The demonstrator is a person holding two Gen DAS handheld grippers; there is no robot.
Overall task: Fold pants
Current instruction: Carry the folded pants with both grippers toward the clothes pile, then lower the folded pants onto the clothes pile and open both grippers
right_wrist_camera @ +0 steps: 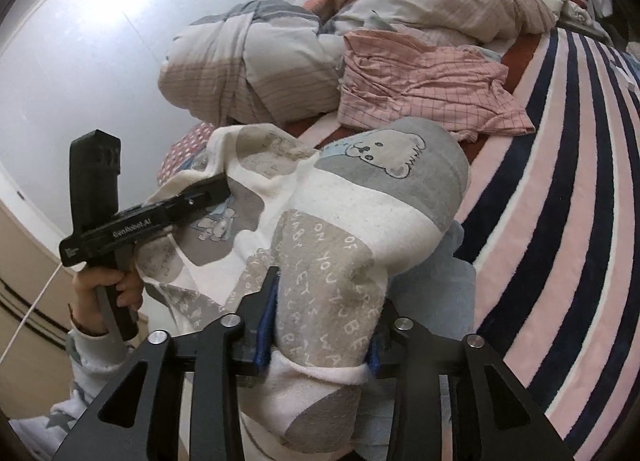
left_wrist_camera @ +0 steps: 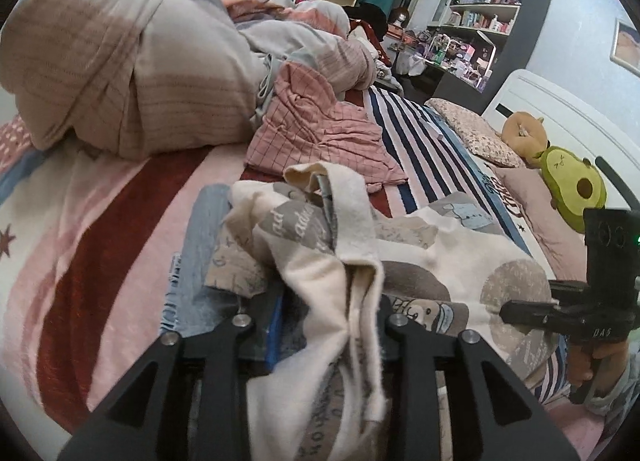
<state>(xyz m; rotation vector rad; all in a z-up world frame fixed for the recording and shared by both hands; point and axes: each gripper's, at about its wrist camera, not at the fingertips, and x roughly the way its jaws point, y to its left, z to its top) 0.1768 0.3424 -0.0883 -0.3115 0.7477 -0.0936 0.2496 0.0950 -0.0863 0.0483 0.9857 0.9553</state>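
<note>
The pants point(left_wrist_camera: 432, 261) are cream with grey patches, lettering and bear prints, and hang bunched above the striped bed. My left gripper point(left_wrist_camera: 332, 321) is shut on a gathered cream fold of them. It also shows in the right wrist view point(right_wrist_camera: 216, 187), clamped on the far edge of the cloth. My right gripper point(right_wrist_camera: 324, 325) is shut on a thick fold of the pants point(right_wrist_camera: 352, 229), which bulge up between its blue-padded fingers point(right_wrist_camera: 266, 325). It appears in the left wrist view point(left_wrist_camera: 508, 307) at the right, holding the other edge.
A crumpled pink checked garment point(left_wrist_camera: 320, 129) lies behind the pants. A rolled duvet point(left_wrist_camera: 120, 61) fills the back left of the bed point(left_wrist_camera: 80, 241). Pillows and an avocado plush point(left_wrist_camera: 572, 189) lie by the headboard. Shelves point(left_wrist_camera: 480, 17) stand beyond.
</note>
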